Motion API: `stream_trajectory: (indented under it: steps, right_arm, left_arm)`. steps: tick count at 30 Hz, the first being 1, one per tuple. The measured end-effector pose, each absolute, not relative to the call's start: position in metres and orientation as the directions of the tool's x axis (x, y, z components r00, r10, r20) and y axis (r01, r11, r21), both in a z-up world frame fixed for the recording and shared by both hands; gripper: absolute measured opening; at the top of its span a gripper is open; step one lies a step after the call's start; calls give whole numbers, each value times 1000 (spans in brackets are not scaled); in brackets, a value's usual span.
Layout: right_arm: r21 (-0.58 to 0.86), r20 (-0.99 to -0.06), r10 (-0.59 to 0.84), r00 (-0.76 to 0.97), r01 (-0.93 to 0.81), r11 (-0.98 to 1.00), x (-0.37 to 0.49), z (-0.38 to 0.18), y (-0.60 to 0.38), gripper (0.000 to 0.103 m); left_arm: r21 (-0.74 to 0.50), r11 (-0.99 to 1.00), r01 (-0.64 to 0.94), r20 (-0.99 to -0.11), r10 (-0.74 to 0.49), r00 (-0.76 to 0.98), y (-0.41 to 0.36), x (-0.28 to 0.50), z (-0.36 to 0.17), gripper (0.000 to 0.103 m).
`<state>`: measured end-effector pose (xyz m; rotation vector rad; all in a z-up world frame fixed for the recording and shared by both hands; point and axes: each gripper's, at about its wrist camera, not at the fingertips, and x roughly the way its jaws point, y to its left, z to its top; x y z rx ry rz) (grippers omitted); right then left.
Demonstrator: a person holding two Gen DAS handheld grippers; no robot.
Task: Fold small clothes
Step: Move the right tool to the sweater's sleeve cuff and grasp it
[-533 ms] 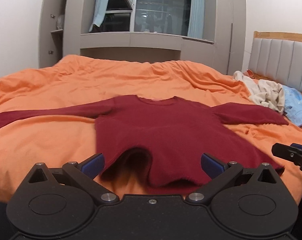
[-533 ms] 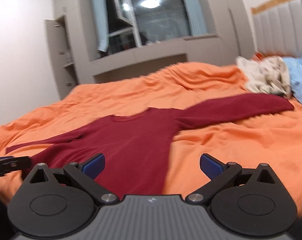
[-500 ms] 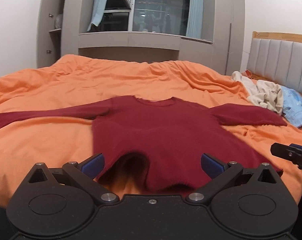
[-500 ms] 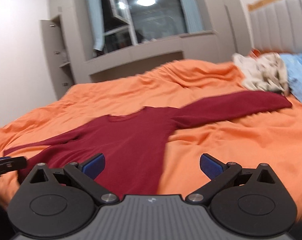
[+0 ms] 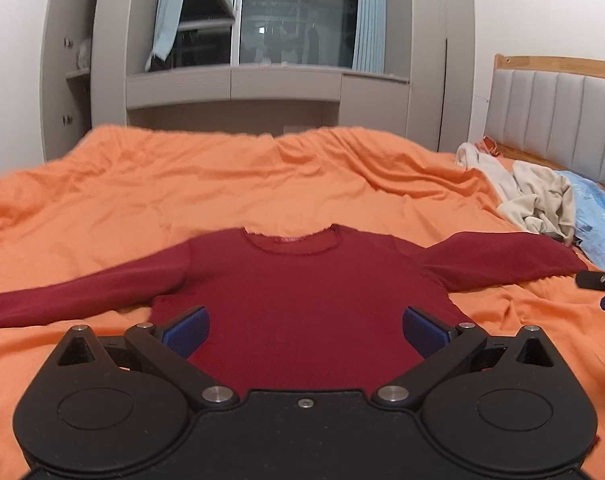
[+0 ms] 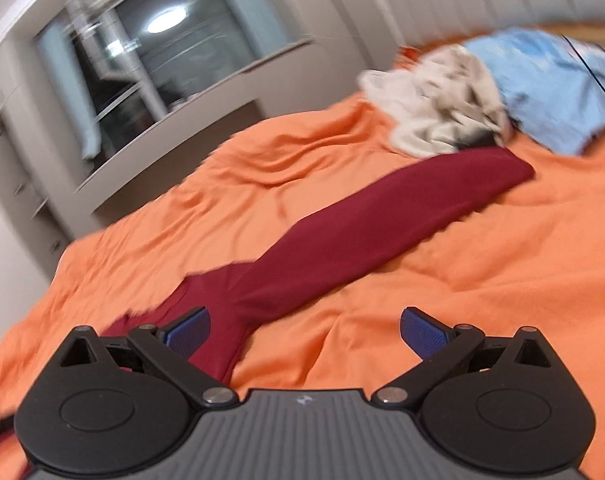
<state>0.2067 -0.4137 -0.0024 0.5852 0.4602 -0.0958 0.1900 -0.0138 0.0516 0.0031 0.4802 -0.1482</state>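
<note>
A dark red long-sleeved sweater lies flat on the orange bedspread, front up, both sleeves spread out sideways. My left gripper is open and empty, hovering over the sweater's lower body. My right gripper is open and empty over the sweater's right armpit area; the right sleeve stretches away toward the upper right. The tip of the right gripper shows at the right edge of the left wrist view.
A heap of cream clothes and a light blue garment lie at the head of the bed by the grey padded headboard. They also show in the right wrist view. A window and grey cabinets stand beyond the bed.
Both grippers have moved forward over the sweater. The right gripper has swung right and tilted, now facing along the right sleeve. The sweater's raised hem is out of view.
</note>
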Motion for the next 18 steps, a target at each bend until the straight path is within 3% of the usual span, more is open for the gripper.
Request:
stream_trajectory:
  steps: [9,13,18]
  right_arm:
    - [502,-432,-145,890,371,781,274,-20,-459,103]
    - [588,-386,-150,910,368,720,290,-42,-488,103]
    - [617,-409,-178,895,415,668,305,-69,-520,103]
  left_arm:
    - [-119,989,92,-542,-142,828,10,264,33,102]
    - [-143,987,73,-592,-145,793,21,276,16,102]
    - [-140,987,74,-650,-148,746,22,282,-2,102]
